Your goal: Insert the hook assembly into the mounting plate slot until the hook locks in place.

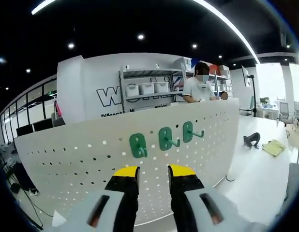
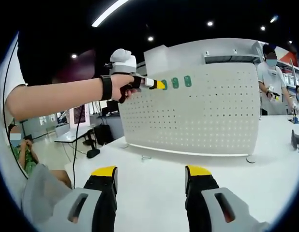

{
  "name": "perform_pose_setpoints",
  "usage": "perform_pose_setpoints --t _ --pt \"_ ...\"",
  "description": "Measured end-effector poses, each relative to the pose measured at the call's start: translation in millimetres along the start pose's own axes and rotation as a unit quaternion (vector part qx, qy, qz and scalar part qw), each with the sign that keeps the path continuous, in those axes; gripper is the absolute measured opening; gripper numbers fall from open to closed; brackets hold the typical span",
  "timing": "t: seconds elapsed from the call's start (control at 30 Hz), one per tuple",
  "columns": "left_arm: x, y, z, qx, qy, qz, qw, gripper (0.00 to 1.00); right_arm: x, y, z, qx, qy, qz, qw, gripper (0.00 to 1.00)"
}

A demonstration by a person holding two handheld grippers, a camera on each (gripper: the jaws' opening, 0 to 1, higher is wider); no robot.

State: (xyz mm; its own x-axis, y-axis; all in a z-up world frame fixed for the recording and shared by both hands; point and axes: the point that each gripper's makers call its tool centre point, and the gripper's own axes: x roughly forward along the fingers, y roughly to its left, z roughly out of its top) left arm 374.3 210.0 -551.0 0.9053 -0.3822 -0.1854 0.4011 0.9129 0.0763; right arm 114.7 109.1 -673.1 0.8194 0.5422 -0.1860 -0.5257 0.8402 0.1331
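Your left gripper (image 1: 153,175) sits at the bottom middle of the left gripper view, its two yellow-tipped jaws standing a little apart with nothing between them. Just above the tips, in the middle of the frame, three green hooks (image 1: 164,139) hang in a row on the white board with holes (image 1: 72,159). The left hook (image 1: 138,146) is nearest your jaws, then the middle hook (image 1: 166,138), then the right hook (image 1: 191,131).

Your right gripper (image 2: 151,174) is at the bottom of the right gripper view, jaws wide apart and holding nothing, above the white table (image 2: 154,162). It is well away from the board. In the upper middle of that view you can see your other arm (image 2: 57,96) holding the left gripper up at the row of hooks.

Here is what may go wrong. The hooks look like they are on the board, but you cannot tell from here if each one has clicked in. If you push on one at a slant, it may pop out of its holes and fall. If you bump the hook beside it, that one may come loose too. The board stands up on the table, so a hard push may tip it or slide it back. Keep your arm from hiding the hooks
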Motion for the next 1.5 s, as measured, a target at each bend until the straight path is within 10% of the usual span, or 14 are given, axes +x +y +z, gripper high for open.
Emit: perform_pose_setpoints --t 0.43,1.5 --pt "-24 3.7 -31.6 -0.005 0.031 -0.045 0.9985 0.26 12 23 -3.1 0.006 -0.001 0.009 0.9999 0.57" --pt "-78 31.6 -106.7 -0.039 0.086 -0.043 0.9946 0.25 35 67 -1.9 -0.009 0.007 0.038 0.9992 0.56"
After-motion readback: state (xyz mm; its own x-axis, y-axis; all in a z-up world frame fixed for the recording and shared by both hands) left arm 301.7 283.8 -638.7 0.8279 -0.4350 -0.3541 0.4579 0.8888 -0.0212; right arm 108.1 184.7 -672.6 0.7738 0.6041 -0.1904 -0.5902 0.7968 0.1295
